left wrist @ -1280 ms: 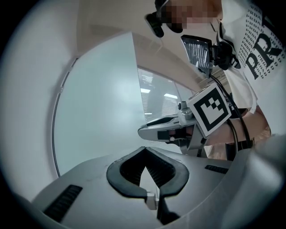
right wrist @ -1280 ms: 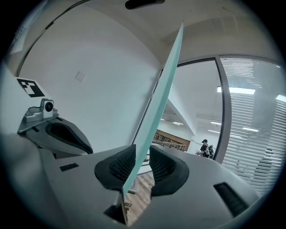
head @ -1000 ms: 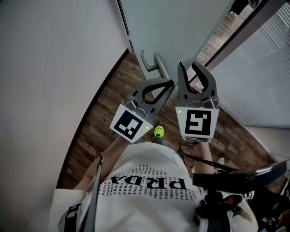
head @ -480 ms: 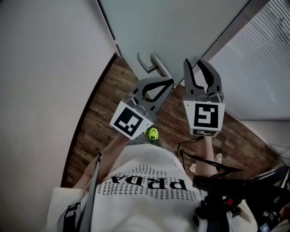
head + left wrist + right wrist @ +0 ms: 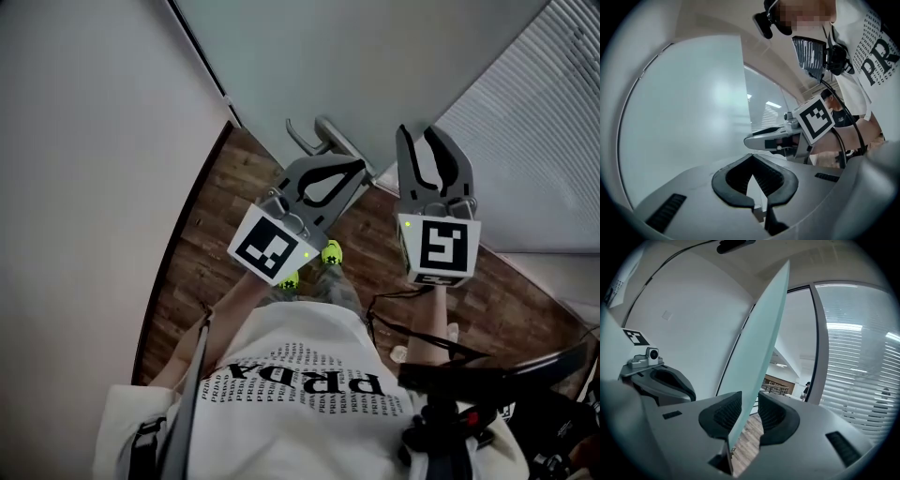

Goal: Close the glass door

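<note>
**Desk:** Where's the door on your feed?

**Operator:** The glass door (image 5: 375,56) is straight ahead of me. It's a frosted panel across the top of the head view, rising off the wood floor (image 5: 216,234). Its lever handle (image 5: 309,139) sticks out low on the glass, towards me.

**Desk:** And the grippers?

**Operator:** In the right gripper view, the right gripper (image 5: 750,397) has its jaws spread. I see the door's free edge (image 5: 764,333) standing upright between them. Floor shows between the glass and the right-hand pad, so nothing is clamped. The left gripper (image 5: 354,171) has its jaws closed tip to tip with nothing between them. It points at the glass just beside the handle. From the head view I can't tell whether it touches the handle.

**Desk:** Anything around it?

**Operator:** There's a plain wall (image 5: 84,187) on the left and slatted blinds (image 5: 544,141) on the right, beyond the door's edge. The two grippers sit side by side, near each other.
</note>
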Demonstrator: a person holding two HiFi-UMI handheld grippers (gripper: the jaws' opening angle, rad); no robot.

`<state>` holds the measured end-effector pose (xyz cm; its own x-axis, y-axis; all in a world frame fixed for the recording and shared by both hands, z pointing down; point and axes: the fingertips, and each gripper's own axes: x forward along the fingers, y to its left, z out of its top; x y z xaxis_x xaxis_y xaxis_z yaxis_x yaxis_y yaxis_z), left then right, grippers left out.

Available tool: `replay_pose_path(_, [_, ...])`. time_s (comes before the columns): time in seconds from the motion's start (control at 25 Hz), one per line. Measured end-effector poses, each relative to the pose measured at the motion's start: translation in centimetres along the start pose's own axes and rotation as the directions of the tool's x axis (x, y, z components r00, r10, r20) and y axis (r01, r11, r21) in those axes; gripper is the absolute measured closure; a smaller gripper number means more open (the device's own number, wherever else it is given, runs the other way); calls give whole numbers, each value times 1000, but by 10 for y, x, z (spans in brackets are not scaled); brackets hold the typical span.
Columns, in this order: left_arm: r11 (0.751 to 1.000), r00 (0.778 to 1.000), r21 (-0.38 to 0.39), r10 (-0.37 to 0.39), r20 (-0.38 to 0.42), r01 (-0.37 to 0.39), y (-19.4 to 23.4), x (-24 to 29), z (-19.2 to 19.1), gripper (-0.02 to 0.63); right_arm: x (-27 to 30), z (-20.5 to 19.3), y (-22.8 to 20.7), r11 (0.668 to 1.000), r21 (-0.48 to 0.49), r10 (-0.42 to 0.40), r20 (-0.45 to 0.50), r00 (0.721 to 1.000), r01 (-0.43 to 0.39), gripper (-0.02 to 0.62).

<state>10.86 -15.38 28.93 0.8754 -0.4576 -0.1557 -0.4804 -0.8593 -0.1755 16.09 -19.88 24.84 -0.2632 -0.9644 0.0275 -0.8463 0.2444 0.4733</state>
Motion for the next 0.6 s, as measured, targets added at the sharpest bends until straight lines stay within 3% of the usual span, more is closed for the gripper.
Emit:
replay_pose_path(0.32, [1000,999,5,-3,44,3,2,6,4,612,-3,10,10,999,-36,20,20,1000,-20,506])
replay_pose_path(0.6, [1000,998,7,-1,66,1,5,16,4,612,0,10,-6,996,-79,-29,26,999,31,506])
